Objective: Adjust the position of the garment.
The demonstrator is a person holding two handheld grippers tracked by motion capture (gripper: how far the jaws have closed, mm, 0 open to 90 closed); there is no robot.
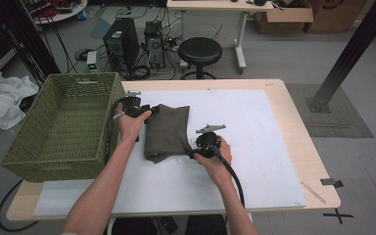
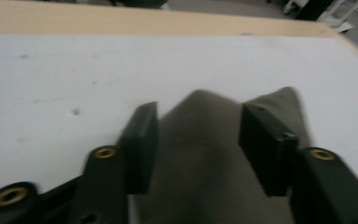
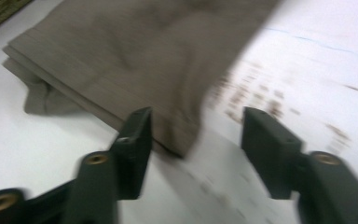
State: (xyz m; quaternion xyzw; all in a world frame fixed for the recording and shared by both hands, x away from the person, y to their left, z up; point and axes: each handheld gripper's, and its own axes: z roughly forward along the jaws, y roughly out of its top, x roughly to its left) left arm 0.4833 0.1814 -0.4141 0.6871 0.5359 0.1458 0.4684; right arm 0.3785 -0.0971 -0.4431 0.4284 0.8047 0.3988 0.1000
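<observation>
You are holding one claw in each hand over the white mat (image 1: 254,127) on the table (image 1: 293,112). A folded brown cloth (image 1: 169,129) is lying flat on the mat, just beside the green basket (image 1: 61,122) and outside it.

Your left gripper (image 1: 149,108) is sitting at the far left corner of the cloth. In the left gripper view, its two black jaws are standing apart, and the cloth (image 2: 214,154) is lying between them. The pads are not squeezing it; you can see space on both sides.

Your right gripper (image 1: 192,152) is sitting at the near right corner of the cloth. In the right gripper view its jaws are standing wide too. The corner of the cloth (image 3: 135,60) is poking in between them, close to one jaw, and the mat is showing in the rest of the gap. Nothing is being pinched.

The picture from each claw is a bit blurry.
</observation>
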